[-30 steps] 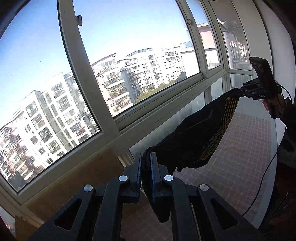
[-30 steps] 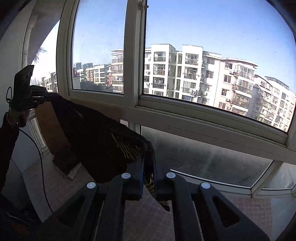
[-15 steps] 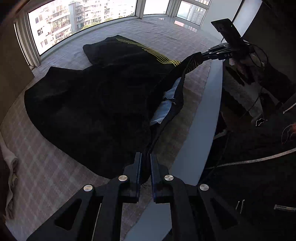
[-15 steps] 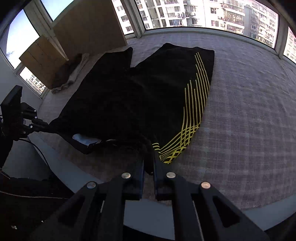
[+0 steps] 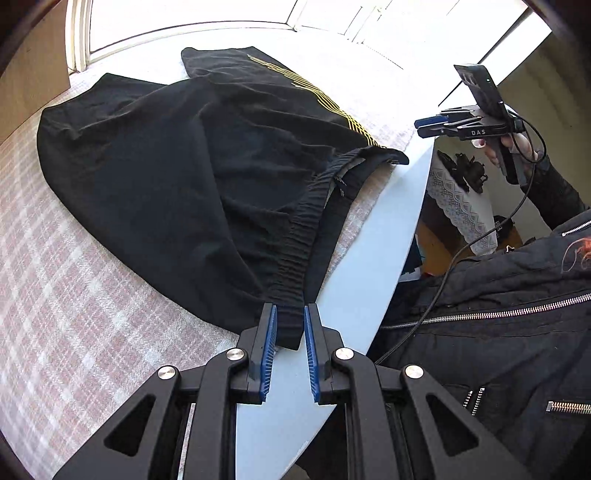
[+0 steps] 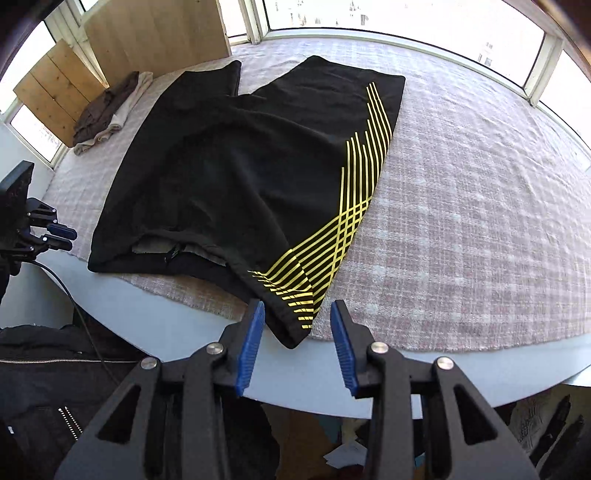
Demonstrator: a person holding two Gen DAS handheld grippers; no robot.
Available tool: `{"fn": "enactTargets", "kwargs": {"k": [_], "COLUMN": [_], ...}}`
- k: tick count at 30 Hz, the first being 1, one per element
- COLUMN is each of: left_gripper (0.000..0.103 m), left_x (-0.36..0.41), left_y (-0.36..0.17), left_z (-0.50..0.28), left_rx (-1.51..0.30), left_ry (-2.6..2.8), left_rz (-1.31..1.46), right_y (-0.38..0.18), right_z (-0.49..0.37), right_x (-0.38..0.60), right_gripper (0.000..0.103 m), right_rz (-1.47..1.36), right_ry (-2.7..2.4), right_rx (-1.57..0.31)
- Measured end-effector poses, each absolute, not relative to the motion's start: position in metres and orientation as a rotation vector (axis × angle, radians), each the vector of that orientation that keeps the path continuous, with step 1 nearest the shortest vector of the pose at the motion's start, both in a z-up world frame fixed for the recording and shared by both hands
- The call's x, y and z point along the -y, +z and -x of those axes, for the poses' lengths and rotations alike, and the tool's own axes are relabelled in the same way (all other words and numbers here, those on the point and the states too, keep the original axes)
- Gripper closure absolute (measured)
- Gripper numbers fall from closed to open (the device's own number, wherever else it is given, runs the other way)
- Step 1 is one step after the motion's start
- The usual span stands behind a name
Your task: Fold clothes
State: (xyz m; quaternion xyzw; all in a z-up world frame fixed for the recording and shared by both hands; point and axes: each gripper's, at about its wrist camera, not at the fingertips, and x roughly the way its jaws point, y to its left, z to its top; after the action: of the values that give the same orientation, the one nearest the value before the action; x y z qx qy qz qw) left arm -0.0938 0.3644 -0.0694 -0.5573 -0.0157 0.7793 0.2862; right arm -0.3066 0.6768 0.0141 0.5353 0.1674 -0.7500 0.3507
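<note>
Black shorts (image 6: 240, 177) with yellow stripes (image 6: 354, 206) lie spread on the plaid tablecloth (image 6: 461, 221), waistband along the near table edge. My left gripper (image 5: 290, 310) points down at the waistband's left corner (image 5: 291, 325); its jaws are opening, the blue pads stand just off the cloth between them. My right gripper (image 6: 297, 306) is opening wider, and the striped corner (image 6: 295, 317) lies loose between its pads. In the left wrist view the right gripper (image 5: 428, 123) hangs clear of the shorts (image 5: 166, 166). The right wrist view shows the left gripper (image 6: 62, 236) at the far left.
The table's pale blue rim (image 5: 369, 258) runs in front of the cloth. Folded brown and cream clothes (image 6: 107, 114) lie at the back left beside wooden boards (image 6: 155, 33). Windows ring the table. A person's black zipped jacket (image 5: 498, 314) and a cable (image 5: 480, 236) are close by.
The shorts, held up before the window a second ago, came down onto the table. Both grippers, shut on the waistband until half a second ago, have parted their jaws and let go.
</note>
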Motion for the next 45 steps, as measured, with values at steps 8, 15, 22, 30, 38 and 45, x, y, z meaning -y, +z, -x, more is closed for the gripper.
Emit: {"fn": "enactTargets", "kwargs": {"k": [8, 15, 22, 30, 38, 45], "left_gripper": [0.09, 0.085, 0.085, 0.069, 0.069, 0.069], "left_x": [-0.379, -0.451, -0.491, -0.467, -0.406, -0.422], "left_y": [-0.072, -0.083, -0.119, -0.112, -0.062, -0.041], "left_z": [0.125, 0.168, 0.184, 0.168, 0.159, 0.165], "left_rx": [0.047, -0.018, -0.146, -0.033, 0.085, 0.146], "left_ry": [2.083, 2.014, 1.909, 1.844, 2.061, 2.164], "left_rz": [1.403, 1.306, 1.363, 1.398, 1.328, 1.282], "right_y": [-0.021, -0.054, -0.059, -0.039, -0.02, 0.029], "right_z": [0.305, 0.298, 0.266, 0.295, 0.302, 0.385], "right_x": [-0.576, -0.578, -0.595, -0.596, -0.61, -0.638], "right_gripper": [0.06, 0.073, 0.072, 0.058, 0.057, 0.057], "right_rz": [-1.301, -1.396, -1.406, -1.409, -1.43, -1.317], "right_ry": [-1.818, -1.766, -1.73, -1.829, -1.804, -1.952], "right_rx": [-0.462, -0.532, -0.694, -0.431, -0.447, -0.265]}}
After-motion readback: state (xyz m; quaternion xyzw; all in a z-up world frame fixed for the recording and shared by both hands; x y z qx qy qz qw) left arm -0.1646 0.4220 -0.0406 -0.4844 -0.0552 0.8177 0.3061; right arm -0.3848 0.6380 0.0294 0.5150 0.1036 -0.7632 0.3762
